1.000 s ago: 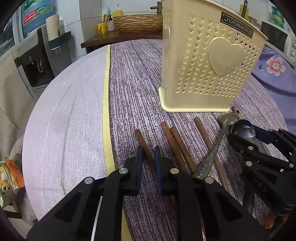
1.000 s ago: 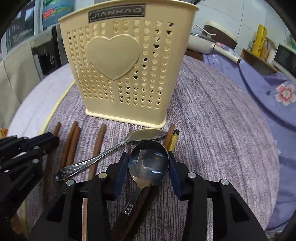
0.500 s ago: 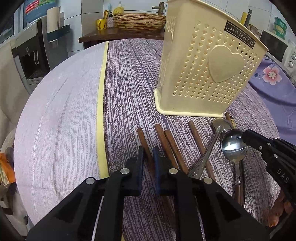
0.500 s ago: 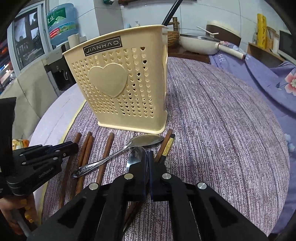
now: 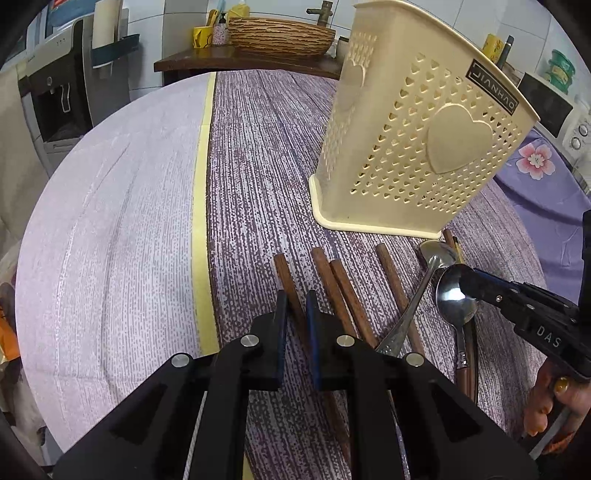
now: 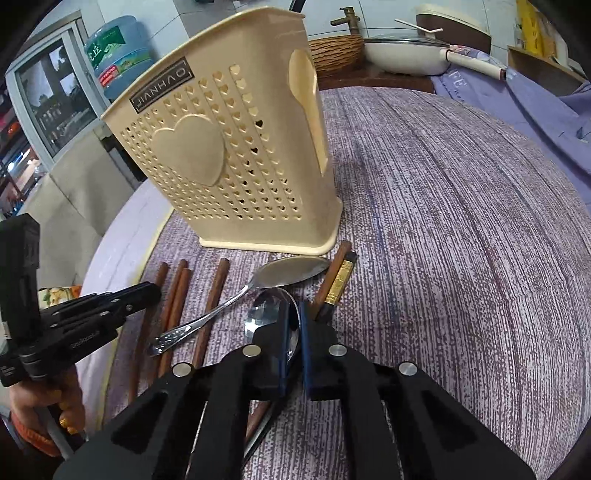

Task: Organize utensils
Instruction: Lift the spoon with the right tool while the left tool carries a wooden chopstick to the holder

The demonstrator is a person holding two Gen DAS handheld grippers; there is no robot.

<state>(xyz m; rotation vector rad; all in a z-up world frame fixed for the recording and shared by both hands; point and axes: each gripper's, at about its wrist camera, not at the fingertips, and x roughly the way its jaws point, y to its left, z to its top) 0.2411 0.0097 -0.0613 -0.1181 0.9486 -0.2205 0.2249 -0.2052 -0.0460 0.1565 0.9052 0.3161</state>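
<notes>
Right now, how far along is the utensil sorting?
Nothing visibly stowed in the holder yet. The right gripper is shut on a spoon, and the left gripper on a chopstick. The other spoon and remaining chopsticks lie on the table.

Round table under purple-and-white streaked tablecloth, pale yellow stripe running along it. Behind: brown woven wicker basket on dark wooden shelf, small yellow cup beside it. White lidded pan with long handle. Blue water-cooler bottle. Lilac floral cloth at right
</notes>
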